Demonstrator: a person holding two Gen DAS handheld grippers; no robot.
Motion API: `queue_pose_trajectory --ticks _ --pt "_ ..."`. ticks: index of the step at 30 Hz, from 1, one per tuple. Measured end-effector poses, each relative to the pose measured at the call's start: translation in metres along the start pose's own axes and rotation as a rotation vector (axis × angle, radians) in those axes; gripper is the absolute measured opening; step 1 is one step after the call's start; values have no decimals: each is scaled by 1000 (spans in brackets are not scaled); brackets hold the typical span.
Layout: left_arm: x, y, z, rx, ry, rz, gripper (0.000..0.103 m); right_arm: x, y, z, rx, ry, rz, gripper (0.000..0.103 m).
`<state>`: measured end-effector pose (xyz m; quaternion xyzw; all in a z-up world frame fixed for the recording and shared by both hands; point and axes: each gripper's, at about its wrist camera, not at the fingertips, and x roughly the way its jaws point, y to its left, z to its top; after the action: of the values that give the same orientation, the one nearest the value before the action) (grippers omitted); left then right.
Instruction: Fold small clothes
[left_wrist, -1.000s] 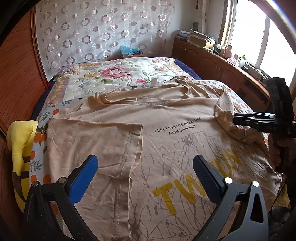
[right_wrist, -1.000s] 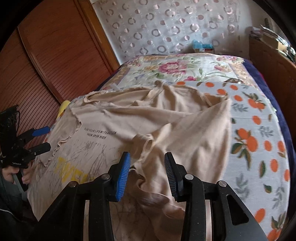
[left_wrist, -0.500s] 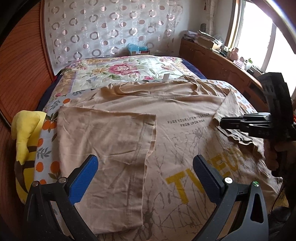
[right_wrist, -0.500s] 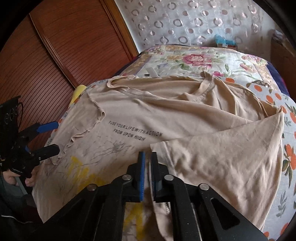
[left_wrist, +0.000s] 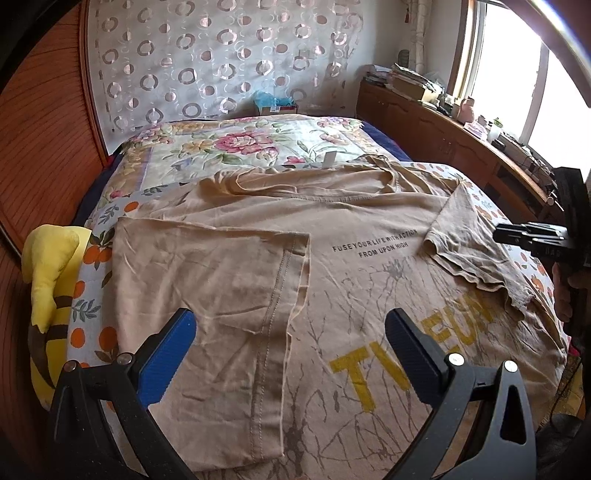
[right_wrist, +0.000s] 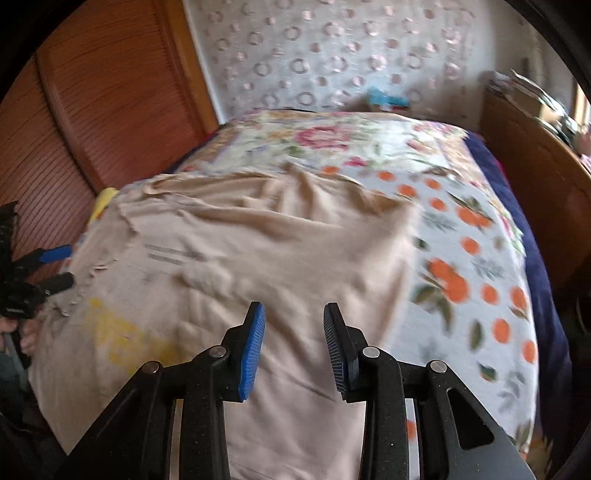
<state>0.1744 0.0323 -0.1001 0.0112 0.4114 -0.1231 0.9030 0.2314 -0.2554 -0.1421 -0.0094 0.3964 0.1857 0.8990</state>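
Hovering nearest, the left gripper (left_wrist: 291, 341) has its jaws wide apart over the shirt (left_wrist: 369, 295), and the right gripper (right_wrist: 293, 341) also gapes, empty. The shirt lies spread across the bed (left_wrist: 236, 147), both sleeves folded inward. A yellow toy (left_wrist: 48, 269) sits left.

Both views bedward, right perhaps nearer

Bed (left_wrist: 236, 147) with floral quilt; yellow plush toy (left_wrist: 48, 258) at near left edge. Wooden cabinet (left_wrist: 424, 125) far right, window (left_wrist: 517, 74) above.
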Motion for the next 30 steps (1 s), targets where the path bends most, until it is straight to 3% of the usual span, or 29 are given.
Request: queue_pose_trajectory --ticks 3,4,5,6,12,18,24,30 --pt "2 6 2 -1 -6 19 102 4 -17 -3 26 -5 -39 38" --pt "3 9 3 -3 -5 29 102 7 -20 -3 35 -5 -44 43" --pt "3 12 3 -5 -5 38 102 10 -26 -1 43 -10 -55 57" --pt "4 16 4 -8 -5 49 102 13 -30 2 51 -16 -64 61" --pt "9 45 14 -32 -12 110 102 49 -58 27 88 10 -64 61" --pt "20 85 24 -72 -4 181 102 75 -61 51 54 10 -74 61" --pt "37 116 32 -95 16 233 102 85 -55 52 -6 -12 -110 62" --pt "52 139 42 -102 41 258 102 88 -53 50 -24 -11 -117 69"
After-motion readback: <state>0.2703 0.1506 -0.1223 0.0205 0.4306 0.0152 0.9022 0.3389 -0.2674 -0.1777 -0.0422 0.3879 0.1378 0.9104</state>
